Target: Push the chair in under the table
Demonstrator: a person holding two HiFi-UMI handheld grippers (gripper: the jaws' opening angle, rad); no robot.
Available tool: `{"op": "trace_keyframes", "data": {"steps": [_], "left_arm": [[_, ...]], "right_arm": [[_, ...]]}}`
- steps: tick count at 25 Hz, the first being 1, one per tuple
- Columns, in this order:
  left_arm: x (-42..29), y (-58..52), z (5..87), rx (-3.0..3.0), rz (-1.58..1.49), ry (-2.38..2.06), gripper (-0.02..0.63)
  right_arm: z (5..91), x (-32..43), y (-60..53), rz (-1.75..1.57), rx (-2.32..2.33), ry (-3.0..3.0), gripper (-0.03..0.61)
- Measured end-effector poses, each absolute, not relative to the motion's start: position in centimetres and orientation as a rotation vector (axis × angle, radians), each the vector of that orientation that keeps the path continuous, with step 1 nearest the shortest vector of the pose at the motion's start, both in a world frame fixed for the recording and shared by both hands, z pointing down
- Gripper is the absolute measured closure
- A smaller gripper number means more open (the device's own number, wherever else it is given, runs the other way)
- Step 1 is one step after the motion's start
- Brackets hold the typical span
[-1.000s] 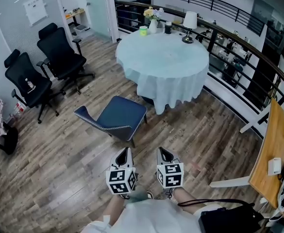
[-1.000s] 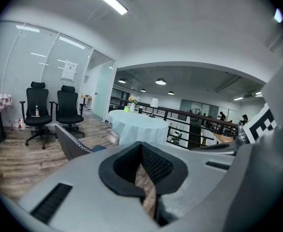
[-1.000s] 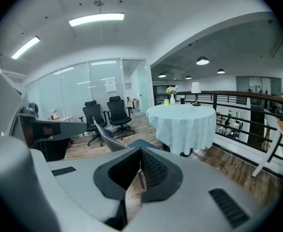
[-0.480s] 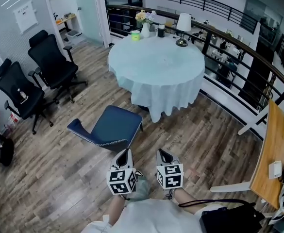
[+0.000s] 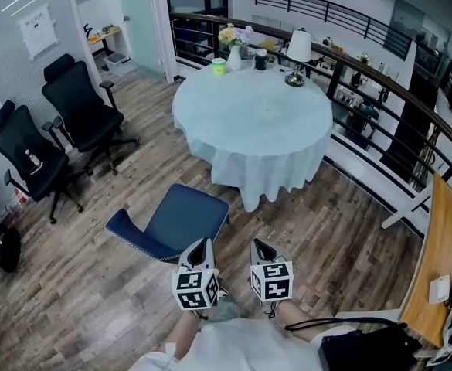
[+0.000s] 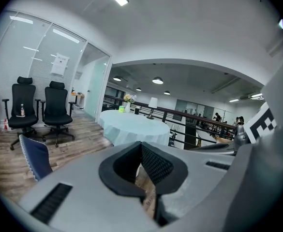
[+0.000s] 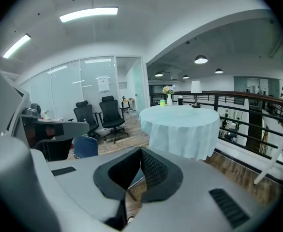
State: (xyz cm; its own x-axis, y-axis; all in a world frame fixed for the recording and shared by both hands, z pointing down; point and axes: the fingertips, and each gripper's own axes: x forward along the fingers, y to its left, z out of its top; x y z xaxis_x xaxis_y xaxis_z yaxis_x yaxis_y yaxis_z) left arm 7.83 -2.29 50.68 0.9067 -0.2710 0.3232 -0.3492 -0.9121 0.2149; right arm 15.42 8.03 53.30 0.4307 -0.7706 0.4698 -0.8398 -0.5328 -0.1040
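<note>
Left gripper [image 5: 202, 243]: jaws pressed together, nothing between them. Right gripper [image 5: 256, 245]: jaws likewise closed, empty. The two sit side by side, pointing forward and slightly down. Blue chair [image 5: 181, 218] stands just ahead, left of the left gripper; contact unclear. It stands pulled out, near but clear of the round table [image 5: 253, 122] with its pale cloth. Two black office chairs [image 5: 79, 107] stand well off to the left.
</note>
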Motion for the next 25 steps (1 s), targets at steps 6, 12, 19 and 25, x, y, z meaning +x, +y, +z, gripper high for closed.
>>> {"op": "trace_keyframes", "data": {"steps": [6, 12, 19, 25], "left_arm": [[10.4, -5.5, 51.0, 2.786, 0.420, -0.479, 0.611], [12.7, -8.3, 51.2, 2.766, 0.416, -0.484, 0.611], [15.5, -11.2, 51.7, 2.750, 0.413, -0.483, 0.611], [16.8, -13.3, 52.0, 2.741, 0.416, -0.489, 0.611]], "right_arm": [[53.4, 18.0, 4.6, 0.715, 2.512, -1.452, 0.561], [53.3, 20.3, 1.6, 0.719, 2.489, -1.458, 0.561], [53.6, 22.9, -1.5, 0.722, 2.475, -1.458, 0.561], [53.9, 24.1, -3.7, 0.736, 2.459, -1.470, 0.561]]}}
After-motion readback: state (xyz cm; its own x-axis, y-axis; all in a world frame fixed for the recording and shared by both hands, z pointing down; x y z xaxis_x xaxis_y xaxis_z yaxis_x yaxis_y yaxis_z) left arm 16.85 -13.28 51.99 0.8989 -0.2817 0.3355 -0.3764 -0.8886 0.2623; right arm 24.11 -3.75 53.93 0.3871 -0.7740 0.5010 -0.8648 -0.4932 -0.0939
